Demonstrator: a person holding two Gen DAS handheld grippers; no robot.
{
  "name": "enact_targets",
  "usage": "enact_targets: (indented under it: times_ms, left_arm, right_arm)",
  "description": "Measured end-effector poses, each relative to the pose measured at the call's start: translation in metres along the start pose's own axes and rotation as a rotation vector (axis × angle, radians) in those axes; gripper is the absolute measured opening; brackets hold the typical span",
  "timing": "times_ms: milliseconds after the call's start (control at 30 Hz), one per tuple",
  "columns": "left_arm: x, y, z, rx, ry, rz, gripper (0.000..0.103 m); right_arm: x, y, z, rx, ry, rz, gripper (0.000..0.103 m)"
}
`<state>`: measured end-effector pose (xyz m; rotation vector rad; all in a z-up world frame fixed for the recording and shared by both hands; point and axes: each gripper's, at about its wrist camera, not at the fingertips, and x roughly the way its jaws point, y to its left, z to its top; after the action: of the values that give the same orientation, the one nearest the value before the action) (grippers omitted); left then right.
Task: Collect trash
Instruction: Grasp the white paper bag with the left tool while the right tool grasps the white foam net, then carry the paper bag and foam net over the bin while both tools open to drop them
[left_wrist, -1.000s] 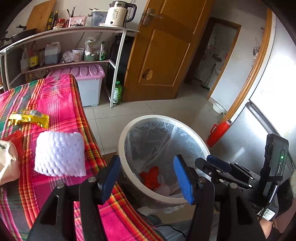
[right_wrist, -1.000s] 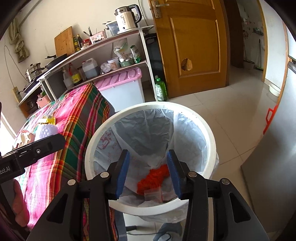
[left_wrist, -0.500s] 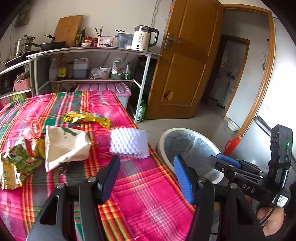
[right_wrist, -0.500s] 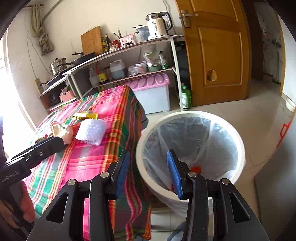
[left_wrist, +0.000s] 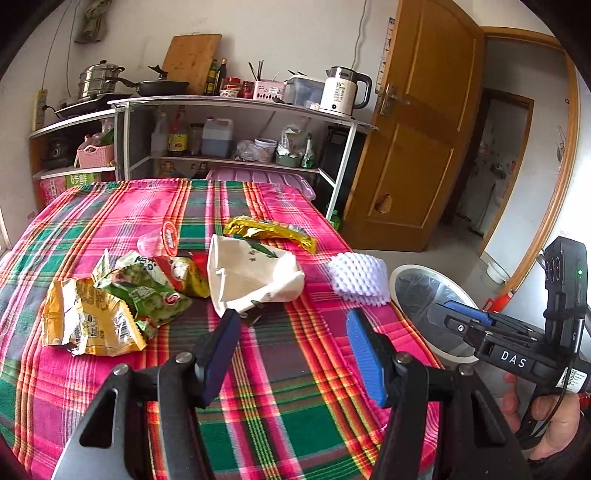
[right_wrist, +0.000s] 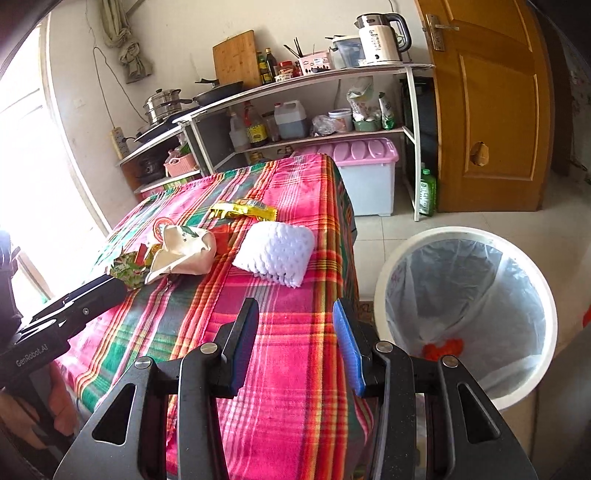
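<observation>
My left gripper (left_wrist: 291, 354) is released, its blue pads spread with nothing between them, low in the frame over the plaid-covered bench (left_wrist: 280, 398). Just beyond its tips lies a cream paper bag (left_wrist: 251, 277). To the left of that sit a green snack wrapper (left_wrist: 147, 288) and a yellow snack wrapper (left_wrist: 88, 321); a gold wrapper (left_wrist: 269, 230) lies behind the bag, and a white foam fruit net (left_wrist: 358, 277) sits at centre right near the bench edge. My right gripper (right_wrist: 295, 347) is also released and empty, above the near corner of the bench. At the right of its frame the white trash bin (right_wrist: 546, 325) stands on the floor beside the bench, lined with a clear bag, something orange (right_wrist: 443, 347) at the bottom.
</observation>
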<state>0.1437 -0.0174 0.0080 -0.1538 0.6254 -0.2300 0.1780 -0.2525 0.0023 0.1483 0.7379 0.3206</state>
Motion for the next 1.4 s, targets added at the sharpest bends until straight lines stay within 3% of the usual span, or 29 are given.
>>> enact_targets:
  times_ms: [300,667,867,1333,1400]
  left_arm:
    - [0.029,0.03,0.012,-0.038,0.024,0.034,0.067]
    - [0.068,0.048,0.025,-0.098,0.098,-0.007,0.066]
    - [0.079,0.047,0.022,-0.105,0.152,0.006,0.052]
    - [0.086,0.058,0.019,-0.19,0.196,-0.019,0.051]
    - [0.085,0.057,0.018,-0.192,0.195,-0.041,0.041]
  right_arm:
    - [0.034,0.006,0.019,0.016,0.04,0.013,0.045]
    - [0.075,0.002,0.039,0.065,0.102,0.017,0.045]
    - [0.09,-0.004,0.043,0.099,0.135,0.01,0.045]
    - [0.101,-0.011,0.054,0.186,0.14,0.059,0.048]
    - [0.104,-0.013,0.054,0.196,0.149,0.056,0.048]
